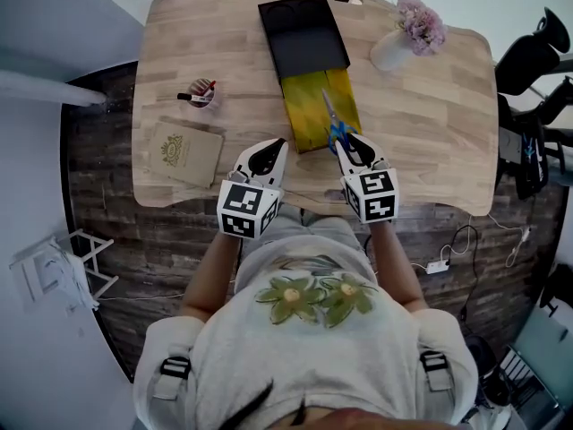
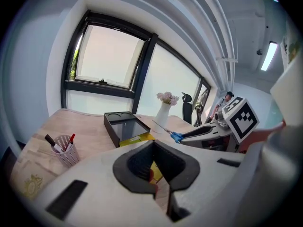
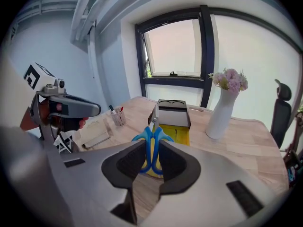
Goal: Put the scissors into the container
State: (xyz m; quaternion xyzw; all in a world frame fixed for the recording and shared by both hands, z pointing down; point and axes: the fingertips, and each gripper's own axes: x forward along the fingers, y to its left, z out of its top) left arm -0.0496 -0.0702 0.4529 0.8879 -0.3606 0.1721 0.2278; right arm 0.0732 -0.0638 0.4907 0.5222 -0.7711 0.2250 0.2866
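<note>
Desk (image 1: 430, 133) w/ 1 scissors (image 1: 333, 122), 1 container (image 1: 300, 34)

The person holds both forearms out ahead, the left gripper (image 1: 271, 149) level with and just left of the right gripper (image 1: 351, 143), its jaws pressed together on nothing, while the right claw's jaws clamp the blue handles of the scissors (image 3: 147, 137), blades pointing straight ahead of it.

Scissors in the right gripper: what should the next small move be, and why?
Probably lower the right gripper a little. It is clamped on the blue handles of the scissors, whose blades hang above the open yellow tray and do not yet rest in it.
</note>
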